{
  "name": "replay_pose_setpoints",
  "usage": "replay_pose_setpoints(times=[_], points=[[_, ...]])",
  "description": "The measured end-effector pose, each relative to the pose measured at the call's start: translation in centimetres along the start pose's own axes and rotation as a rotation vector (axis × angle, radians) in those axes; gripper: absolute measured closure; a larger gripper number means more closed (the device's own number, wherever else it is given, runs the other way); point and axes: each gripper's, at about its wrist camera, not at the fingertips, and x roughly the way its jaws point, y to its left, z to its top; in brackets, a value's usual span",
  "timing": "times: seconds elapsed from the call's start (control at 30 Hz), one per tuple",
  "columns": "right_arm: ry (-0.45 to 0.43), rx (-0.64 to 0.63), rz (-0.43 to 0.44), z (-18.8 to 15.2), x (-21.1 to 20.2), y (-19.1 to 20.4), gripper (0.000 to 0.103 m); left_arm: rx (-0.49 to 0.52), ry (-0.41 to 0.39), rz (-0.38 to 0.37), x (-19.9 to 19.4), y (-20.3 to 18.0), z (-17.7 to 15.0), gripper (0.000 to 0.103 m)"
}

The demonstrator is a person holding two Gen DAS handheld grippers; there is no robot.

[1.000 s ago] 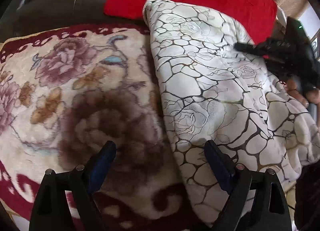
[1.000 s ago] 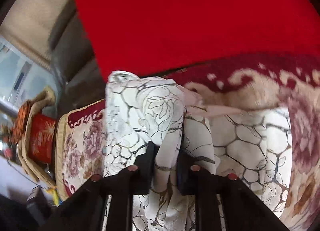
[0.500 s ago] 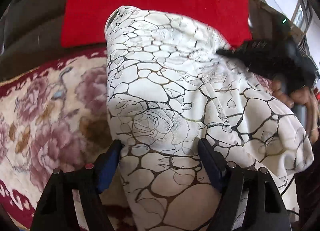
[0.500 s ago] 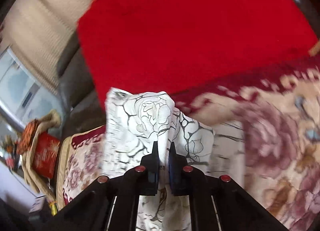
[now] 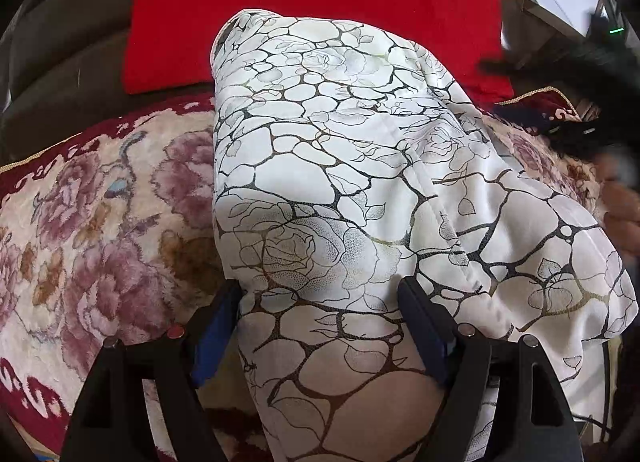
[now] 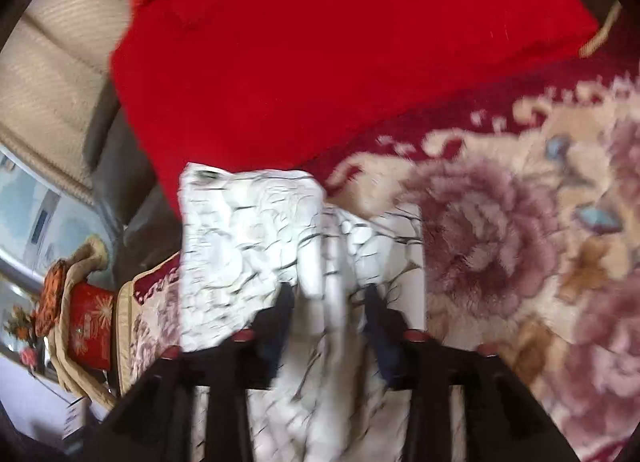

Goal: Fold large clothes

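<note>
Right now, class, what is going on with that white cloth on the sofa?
A person with a tool in each hand is folding a white patterned garment on a flowered blanket, in front of a red cushion. The left tool straddles the folded bundle with its jaws wide. The right tool is opening, letting go of a bunched fold that lies between its jaws.

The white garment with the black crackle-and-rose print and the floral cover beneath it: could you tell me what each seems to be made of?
White printed garment: thin, smooth woven cloth, perhaps satin, with soft folds and faint sheen. Floral cover: plush pile, fuzzy and matte.
</note>
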Motion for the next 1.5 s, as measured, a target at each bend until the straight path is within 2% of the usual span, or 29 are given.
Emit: replay_pose_setpoints(times=[0.07,0.17,0.27,0.37,0.43,0.47,0.6,0.67,0.77,0.83,0.97,1.03,1.23,1.33,1.43,1.47,1.5], points=[[-0.032,-0.065,0.046,-0.7,-2.0,2.5,0.044,0.001,-0.002,0.006,-0.3,-0.2,-0.1,0.023],[-0.007,-0.147,0.111,-2.2,-3.3,5.7,0.046,-0.003,-0.008,0.010,-0.8,-0.3,-0.2,0.023],[0.094,-0.082,0.155,-4.3,-1.9,5.5,0.072,-0.018,-0.016,0.006,-1.3,-0.2,-0.5,0.023],[0.185,0.012,0.117,-7.0,0.5,2.4,0.076,-0.047,-0.020,-0.002,-1.8,0.7,-0.7,0.024],[0.193,0.028,0.059,-8.4,0.9,0.5,0.096,-0.048,-0.025,-0.017,-2.6,1.2,-0.9,0.024],[0.172,0.023,0.035,-9.2,0.7,-0.6,0.102,-0.048,-0.036,-0.016,-3.4,1.4,-1.0,0.024],[0.113,-0.006,0.055,-10.4,0.3,-2.7,0.102,-0.042,-0.123,0.073,-6.8,3.0,-1.9,0.022],[0.089,-0.043,0.043,-10.8,0.2,-2.9,0.102,-0.059,-0.113,0.075,-7.1,3.9,-2.3,0.022],[0.061,-0.053,0.023,-11.5,-0.1,-3.2,0.102,-0.073,-0.059,0.040,-5.8,4.2,-3.3,0.022],[0.046,-0.070,-0.011,-11.9,-0.5,-3.1,0.102,-0.049,-0.084,0.064,-5.5,3.5,-3.8,0.022],[0.033,-0.084,-0.082,-12.6,-0.7,-3.7,0.102,0.015,-0.054,0.111,-4.0,1.6,-3.8,0.022],[0.041,-0.033,-0.043,-12.5,-0.7,-4.3,0.102,0.056,-0.045,0.155,-3.1,1.0,-4.0,0.022],[0.044,-0.072,-0.105,-12.1,-0.3,-2.7,0.103,0.034,-0.023,0.143,-2.6,1.6,-3.5,0.019],[0.037,-0.037,-0.093,-11.9,-0.9,-2.7,0.103,0.060,-0.042,0.211,-3.2,0.7,-3.6,0.020],[0.032,-0.044,-0.079,-10.1,-2.2,-0.8,0.100,0.081,-0.049,0.263,-3.5,0.4,-3.8,0.020],[0.012,-0.053,-0.067,-9.3,-3.0,0.0,0.094,0.086,-0.049,0.274,-3.5,0.3,-3.8,0.021],[-0.019,-0.074,-0.068,-8.1,-3.7,1.1,0.095,0.091,-0.050,0.282,-3.5,0.2,-3.7,0.021]])
